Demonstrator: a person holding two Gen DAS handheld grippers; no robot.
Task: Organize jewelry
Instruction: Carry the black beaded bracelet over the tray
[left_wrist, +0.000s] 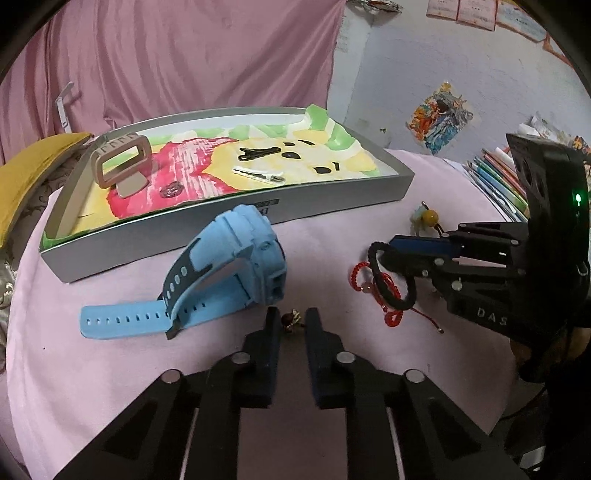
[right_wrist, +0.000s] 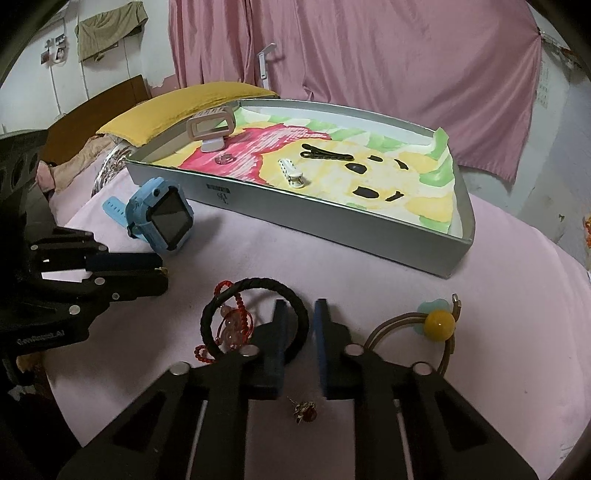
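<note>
Left claw (left_wrist: 291, 314) pinched shut on a small earring (left_wrist: 293, 320) on the pink bed (left_wrist: 110, 369), right claw (right_wrist: 299, 314) clamped on black band (right_wrist: 258, 282) beside red bracelet (right_wrist: 201, 352), blue watch (left_wrist: 236, 266) before the tray (left_wrist: 332, 201)

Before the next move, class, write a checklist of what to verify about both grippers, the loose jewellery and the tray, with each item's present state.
1. Left gripper has the earring: ok, closed with it between the fingertips.
2. Right gripper has the black hair tie: ok, its rim is pinched.
3. Red bracelet is clear of the hair tie: not ok, it lies across the ring; whether it is tangled, cannot tell.
4. Tray has free room: ok, much of its painted floor is bare.
5. Left gripper's way to the tray is clear: probably not ok, the blue watch lies between them.
</note>
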